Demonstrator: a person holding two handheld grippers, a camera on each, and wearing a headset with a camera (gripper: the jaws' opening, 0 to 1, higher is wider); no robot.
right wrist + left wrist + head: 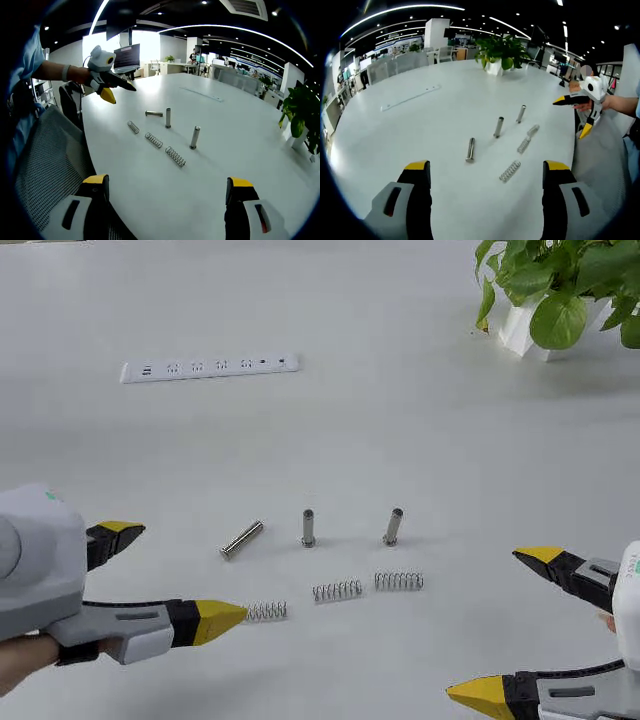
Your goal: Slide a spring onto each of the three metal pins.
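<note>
Three metal pins are sitting in a row on the white table (420,440). The left pin (241,539) is lying on its side, while the middle pin (308,528) and the right pin (393,527) are standing upright on their wider ends. Just nearer to me three springs are lying flat: the left spring (266,611), the middle spring (337,591) and the right spring (399,581), each apart from the pins. No spring is sitting on a pin yet, so I am judging that the task is only beginning.

I am holding the left gripper (170,575) with its jaws spread wide and nothing between them. One yellow tip is hovering just beside the left spring; if it is touching, I cannot tell. The right gripper (505,625) is also gaping wide and carrying nothing, well to the right of the row.

I am expecting the springs to be very light, thin and bouncy. If one is pinched hard at its end, it may bend or jump away, so I am planning to take it gently across the middle coils. The pins are looking stiff, smooth and slippery, so I would grip low on the shaft, leaving the top free.

From the head view I am getting the power strip (210,367) and the plant (560,290) at the far side, with the right gripper cut at the edge. The left gripper view is giving that gripper whole, in the hand. The right gripper view is adding a mesh chair (45,165) beside the table's near edge.
</note>
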